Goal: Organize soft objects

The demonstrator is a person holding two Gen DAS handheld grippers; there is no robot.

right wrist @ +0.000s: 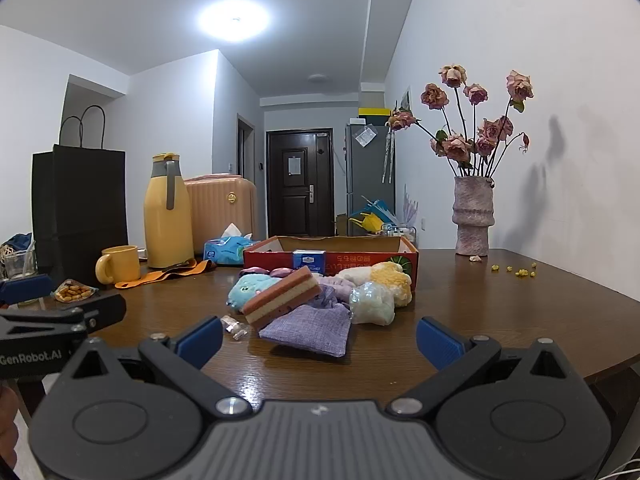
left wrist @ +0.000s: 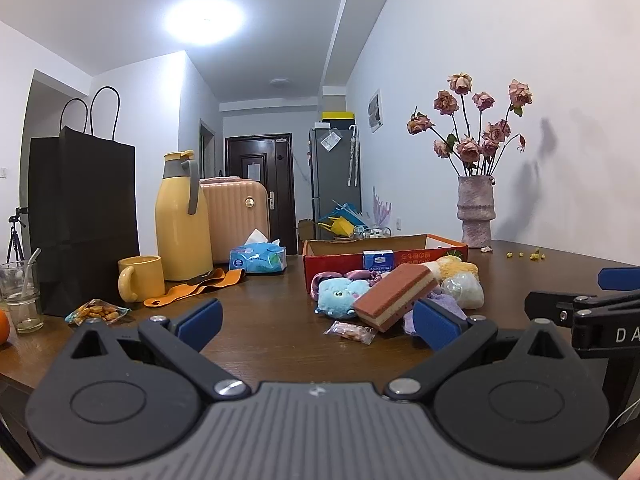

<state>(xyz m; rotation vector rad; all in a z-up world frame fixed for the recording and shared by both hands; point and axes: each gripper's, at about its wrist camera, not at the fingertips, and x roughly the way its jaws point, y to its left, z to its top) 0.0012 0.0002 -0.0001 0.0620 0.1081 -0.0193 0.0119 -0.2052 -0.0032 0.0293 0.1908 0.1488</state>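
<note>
A heap of soft things lies on the brown table in front of a red cardboard box (left wrist: 332, 261) (right wrist: 360, 258): a blue plush toy (left wrist: 340, 296) (right wrist: 250, 288), a brown-and-cream sandwich-shaped sponge (left wrist: 396, 298) (right wrist: 282, 298), a lilac cloth pouch (right wrist: 308, 330), a white fluffy ball in clear wrap (left wrist: 464, 288) (right wrist: 372, 302) and a yellow plush (right wrist: 392, 278). My left gripper (left wrist: 318, 326) is open, short of the heap, with nothing between its fingers. My right gripper (right wrist: 320, 338) is open too, level with the pouch's near edge, holding nothing.
At the left stand a black paper bag (left wrist: 82, 216), a yellow jug (left wrist: 182, 216), a yellow mug (left wrist: 140, 278), a tissue pack (left wrist: 258, 258), an orange strap (left wrist: 200, 286) and a snack packet (left wrist: 96, 312). A vase of dried roses (right wrist: 474, 216) stands at the back right. A small wrapped sweet (left wrist: 350, 332) lies near the heap.
</note>
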